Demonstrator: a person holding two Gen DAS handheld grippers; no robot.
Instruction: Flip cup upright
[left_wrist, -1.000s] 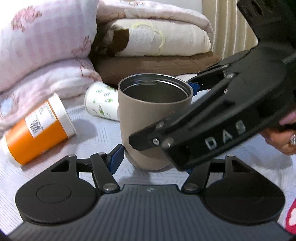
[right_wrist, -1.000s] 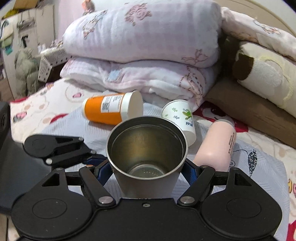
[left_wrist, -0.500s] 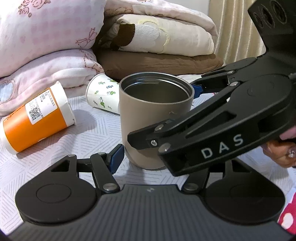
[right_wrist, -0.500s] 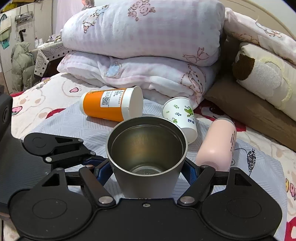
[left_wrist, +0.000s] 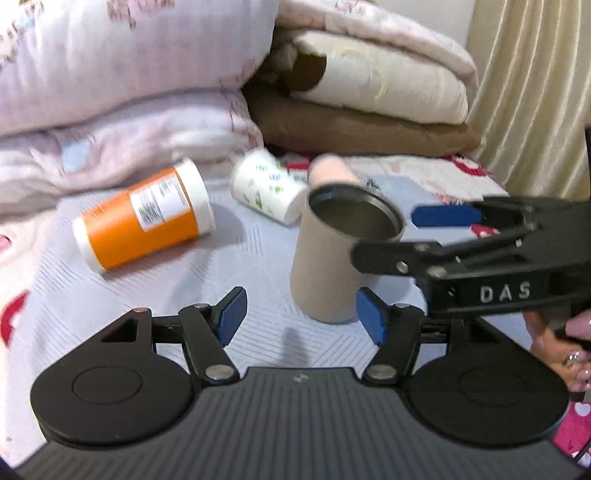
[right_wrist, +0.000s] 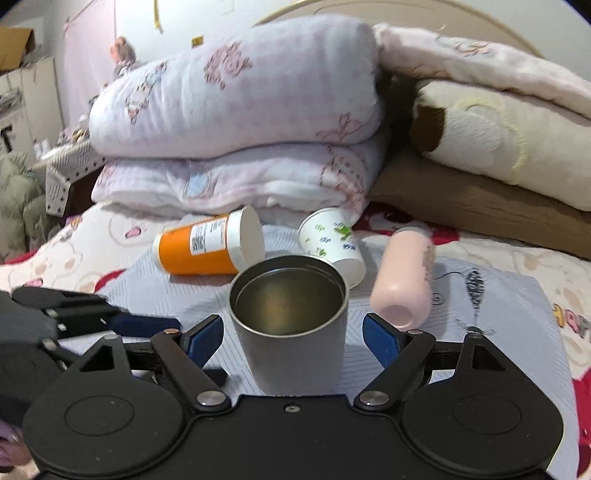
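Bed (right_wrist: 480, 306) under grey cloth, quilts (right_wrist: 240, 122) behind. Cup (right_wrist: 288, 325) stands upright between the right gripper's (right_wrist: 293, 338) spread jaws, untouched; the left gripper (left_wrist: 299, 314), jaws also spread, sits beside it.

Your cup (left_wrist: 328, 269) is a tall taupe tumbler with a dark metal rim and a steel-lined inside, and it stands upright on the pale grey patterned mat on the bed, mouth up. From the right wrist view you look straight down into its open mouth (right_wrist: 288, 295), where the shiny lining and the bottom show and nothing sits inside. It tapers slightly toward the base and, in the left wrist view, appears to lean a little to the right.
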